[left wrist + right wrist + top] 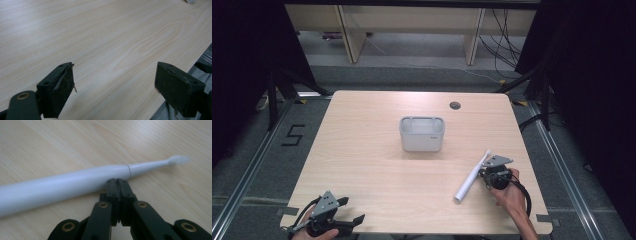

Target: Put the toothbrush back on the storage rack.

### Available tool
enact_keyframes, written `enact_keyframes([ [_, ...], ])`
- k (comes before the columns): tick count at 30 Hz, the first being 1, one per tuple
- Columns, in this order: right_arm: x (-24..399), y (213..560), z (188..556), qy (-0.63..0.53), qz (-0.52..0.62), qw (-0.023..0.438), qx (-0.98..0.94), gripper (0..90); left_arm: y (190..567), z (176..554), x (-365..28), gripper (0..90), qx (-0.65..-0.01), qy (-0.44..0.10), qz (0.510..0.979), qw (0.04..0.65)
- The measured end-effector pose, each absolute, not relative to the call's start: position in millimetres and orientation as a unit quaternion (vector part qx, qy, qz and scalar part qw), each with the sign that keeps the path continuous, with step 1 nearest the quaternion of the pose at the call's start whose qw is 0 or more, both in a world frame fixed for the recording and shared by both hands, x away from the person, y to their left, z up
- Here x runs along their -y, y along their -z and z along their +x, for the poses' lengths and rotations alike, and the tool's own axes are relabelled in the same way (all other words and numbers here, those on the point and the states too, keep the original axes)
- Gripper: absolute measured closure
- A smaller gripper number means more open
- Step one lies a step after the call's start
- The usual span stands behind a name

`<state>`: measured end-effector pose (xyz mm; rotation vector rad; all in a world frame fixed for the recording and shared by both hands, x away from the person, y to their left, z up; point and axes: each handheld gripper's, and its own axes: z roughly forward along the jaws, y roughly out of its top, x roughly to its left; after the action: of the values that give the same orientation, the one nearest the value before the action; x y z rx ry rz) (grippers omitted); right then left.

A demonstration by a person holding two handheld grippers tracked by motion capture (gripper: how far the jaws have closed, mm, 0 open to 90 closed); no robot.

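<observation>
Pressing together with nothing between them, the right gripper (117,181) has its jaws closed, tips just beside the white electric toothbrush (75,181) lying flat near the bench's (372,150) right edge, brush head pointing away. Left gripper (354,210) at the near-left corner stands wide open, empty.

The toothbrush (472,176) lay on the table (372,165), right of and nearer than the central container (422,133).
</observation>
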<state>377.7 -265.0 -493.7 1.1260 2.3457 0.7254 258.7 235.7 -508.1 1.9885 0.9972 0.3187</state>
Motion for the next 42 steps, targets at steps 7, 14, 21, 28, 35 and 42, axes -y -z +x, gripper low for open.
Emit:
enact_keyframes([
  [7,257,490,383,-0.262,0.422,0.215,-0.841,84.7,508,259,-235,15.1,-0.402,-0.129,0.795,0.436],
  [14,263,485,384,-0.265,0.440,0.215,-0.830,73.6,509,259,-235,15.1,-0.402,-0.129,0.793,0.439],
  [21,260,468,380,-0.281,0.466,0.196,-0.816,51.7,508,259,-235,15.1,-0.403,-0.128,0.795,0.435],
  [28,245,462,377,-0.271,0.485,0.172,-0.814,35.4,508,258,-235,15.1,-0.402,-0.128,0.793,0.440],
  [35,232,466,374,-0.243,0.477,0.144,-0.832,29.9,508,258,-235,15.1,-0.403,-0.127,0.791,0.442],
  [42,227,468,373,-0.237,0.471,0.140,-0.838,26.1,508,259,-235,15.1,-0.400,-0.127,0.795,0.438],
])
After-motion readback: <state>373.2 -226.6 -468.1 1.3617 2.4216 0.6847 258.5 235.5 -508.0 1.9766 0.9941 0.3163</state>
